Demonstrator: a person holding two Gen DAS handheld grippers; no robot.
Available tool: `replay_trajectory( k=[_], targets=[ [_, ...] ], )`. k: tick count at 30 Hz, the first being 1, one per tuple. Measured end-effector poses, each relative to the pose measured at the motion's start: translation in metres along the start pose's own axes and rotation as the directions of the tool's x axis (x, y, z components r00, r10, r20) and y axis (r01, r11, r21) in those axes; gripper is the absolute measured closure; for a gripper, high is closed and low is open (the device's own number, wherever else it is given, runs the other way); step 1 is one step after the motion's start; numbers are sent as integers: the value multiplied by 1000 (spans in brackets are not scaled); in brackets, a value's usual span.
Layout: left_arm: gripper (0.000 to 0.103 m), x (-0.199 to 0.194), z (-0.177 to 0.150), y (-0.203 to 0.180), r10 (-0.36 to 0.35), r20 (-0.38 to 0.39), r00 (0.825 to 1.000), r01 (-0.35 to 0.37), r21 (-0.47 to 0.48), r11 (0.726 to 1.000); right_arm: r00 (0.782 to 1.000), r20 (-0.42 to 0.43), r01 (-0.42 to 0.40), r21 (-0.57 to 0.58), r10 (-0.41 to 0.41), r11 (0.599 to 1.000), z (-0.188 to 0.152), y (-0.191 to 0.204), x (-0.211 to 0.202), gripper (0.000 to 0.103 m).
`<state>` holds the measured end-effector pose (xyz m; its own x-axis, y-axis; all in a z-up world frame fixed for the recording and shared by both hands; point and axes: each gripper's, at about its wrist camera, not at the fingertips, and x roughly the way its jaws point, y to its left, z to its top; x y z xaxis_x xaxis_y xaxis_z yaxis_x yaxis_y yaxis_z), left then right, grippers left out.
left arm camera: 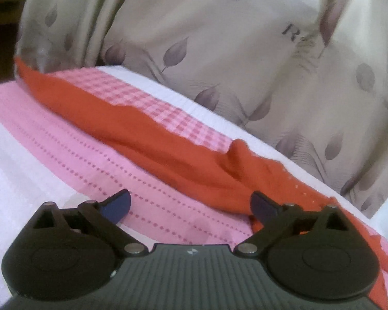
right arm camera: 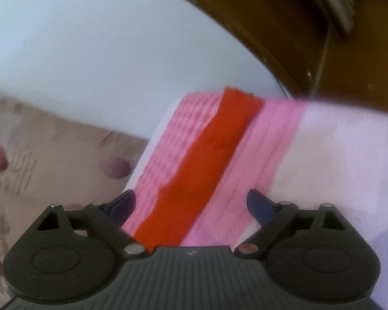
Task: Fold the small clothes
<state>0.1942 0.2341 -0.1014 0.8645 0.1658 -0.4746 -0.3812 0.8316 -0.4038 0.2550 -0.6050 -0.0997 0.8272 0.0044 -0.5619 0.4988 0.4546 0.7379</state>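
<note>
Left wrist view: the left gripper (left arm camera: 190, 206) stands wide, nothing between its fingers. The cloth (left arm camera: 168, 139), pink with dotted lines, a checked patch and an orange-red band bunched into a ridge, lies flat on the white surface (left arm camera: 18, 160). It spreads just ahead of both fingertips, with the orange ridge touching or just past the right-hand finger. A leaf-patterned curtain (left arm camera: 245, 51) hangs beyond. To fold well here, I judge the fingers should come down on one clean edge and take a single layer, not the crumpled ridge.

Right wrist view: the right gripper (right arm camera: 191, 204) is also spread wide and empty. The cloth (right arm camera: 214, 160) runs straight ahead between the fingertips, its orange stripe nearer the left-hand finger; the picture is blurred. The matching corner seems the better grip, so both ends lift level and the fold lands square.
</note>
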Motion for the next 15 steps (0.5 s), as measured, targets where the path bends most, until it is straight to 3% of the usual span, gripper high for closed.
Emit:
replay_trajectory(
  k=[9, 14, 15],
  targets=[
    [2, -7, -6, -13, 21, -8, 1000, -21, 34, 999, 1000, 2, 2, 18, -2, 1000, 42, 2, 42, 8],
    [0, -5, -6, -15, 26, -10, 1000, -26, 37, 999, 1000, 17, -3, -110, 5, 994, 36, 8, 46, 10],
    [0, -5, -6, -15, 30, -11, 999, -30, 40, 999, 1000, 27, -3, -147, 7, 989, 34, 9, 48, 18]
  ],
)
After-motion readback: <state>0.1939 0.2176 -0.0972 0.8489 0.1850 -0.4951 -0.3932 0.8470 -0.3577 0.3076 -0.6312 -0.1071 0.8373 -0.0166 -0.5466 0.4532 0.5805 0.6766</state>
